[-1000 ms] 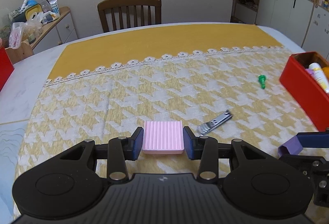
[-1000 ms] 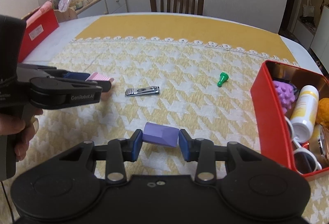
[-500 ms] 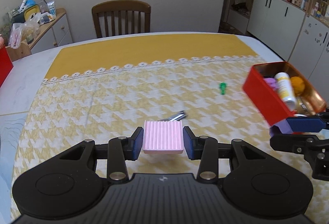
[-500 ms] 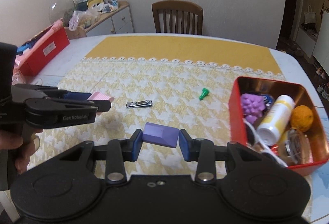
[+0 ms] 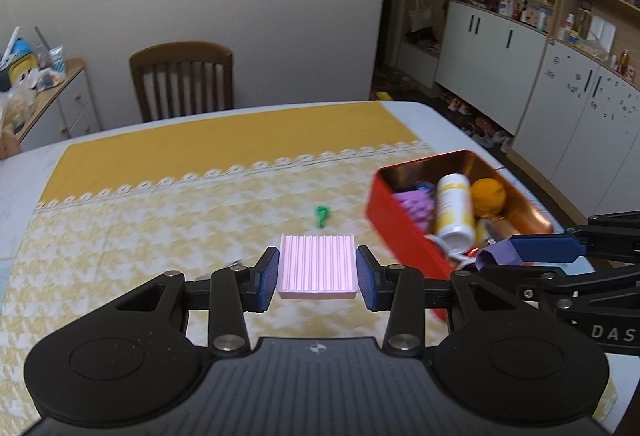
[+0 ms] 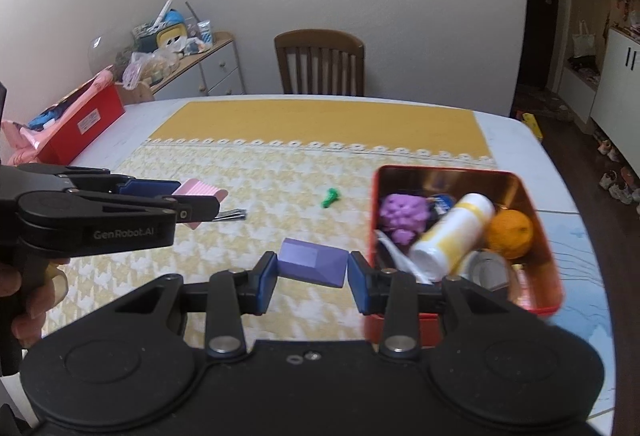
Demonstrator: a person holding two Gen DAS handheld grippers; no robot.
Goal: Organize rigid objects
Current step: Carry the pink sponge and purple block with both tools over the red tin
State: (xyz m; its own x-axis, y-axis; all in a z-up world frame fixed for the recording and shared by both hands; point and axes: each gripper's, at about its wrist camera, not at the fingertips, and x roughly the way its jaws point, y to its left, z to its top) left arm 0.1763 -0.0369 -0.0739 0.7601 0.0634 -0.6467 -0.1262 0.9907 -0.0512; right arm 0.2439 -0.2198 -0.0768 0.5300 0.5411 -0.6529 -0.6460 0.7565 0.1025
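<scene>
A: Left gripper?
B: Clamped on the pink ribbed block, held above the worktop.

A: Right gripper?
B: Clamped on the purple block, held beside the red tin.

A: Tin contents?
B: White bottle, orange ball, purple toy.

A: Loose items?
B: Green piece and nail clipper on the cloth.

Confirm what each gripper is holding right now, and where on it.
The left gripper clamps the pink ribbed block by its two opposite side edges. The right gripper pinches the purple block across its two ends.
</scene>
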